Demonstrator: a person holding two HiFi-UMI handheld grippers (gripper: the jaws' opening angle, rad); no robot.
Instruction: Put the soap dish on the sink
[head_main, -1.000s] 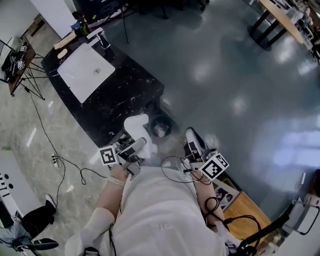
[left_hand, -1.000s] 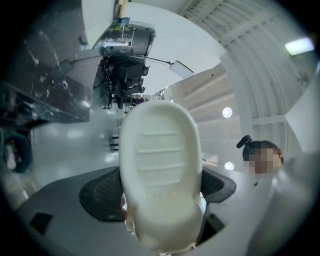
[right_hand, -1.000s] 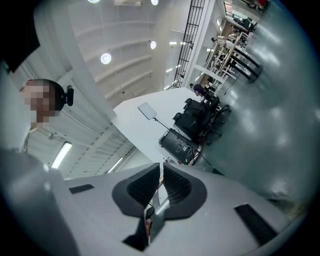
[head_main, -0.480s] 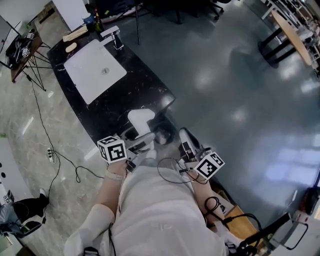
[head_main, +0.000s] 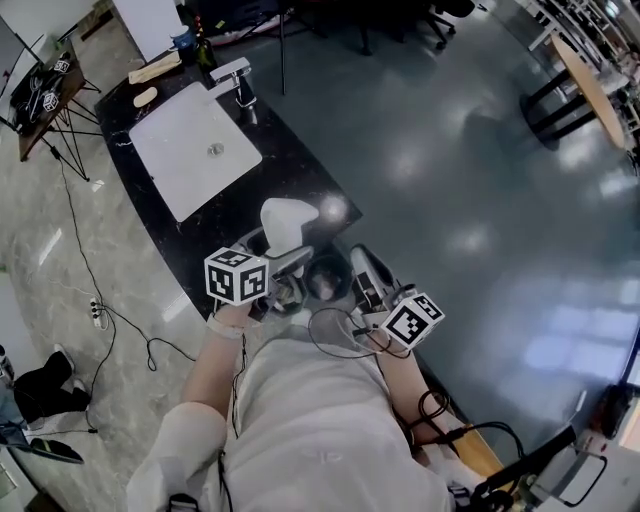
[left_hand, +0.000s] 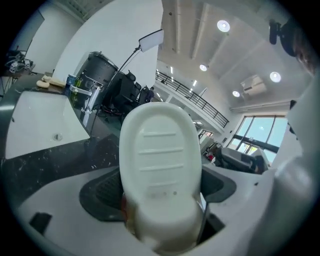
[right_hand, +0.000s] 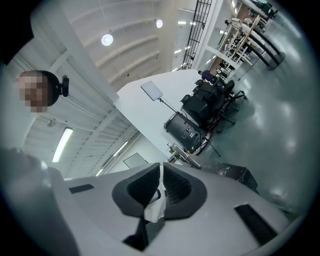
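The white oval soap dish (head_main: 288, 222) is held out over the near end of the black counter (head_main: 300, 175), with my left gripper (head_main: 283, 262) shut on its lower end. In the left gripper view the ribbed soap dish (left_hand: 160, 155) stands upright between the dark pads and hides much of what lies ahead. The white sink basin (head_main: 195, 150) is set into the counter further away, with a chrome faucet (head_main: 237, 82) at its far edge. My right gripper (head_main: 362, 270) hangs beside the left one, its jaws pressed together (right_hand: 161, 186) over a small white scrap.
A soap bar (head_main: 146, 96) and a wooden board (head_main: 152, 68) lie at the counter's far end. A tripod table (head_main: 42, 92) stands to the left, cables (head_main: 110, 312) trail on the marble floor, and a round dark bin (head_main: 326, 276) sits below the grippers.
The counter and sink have come nearer in the head view. My left gripper has carried the soap dish forward over the counter's near end. The right gripper stays beside it.
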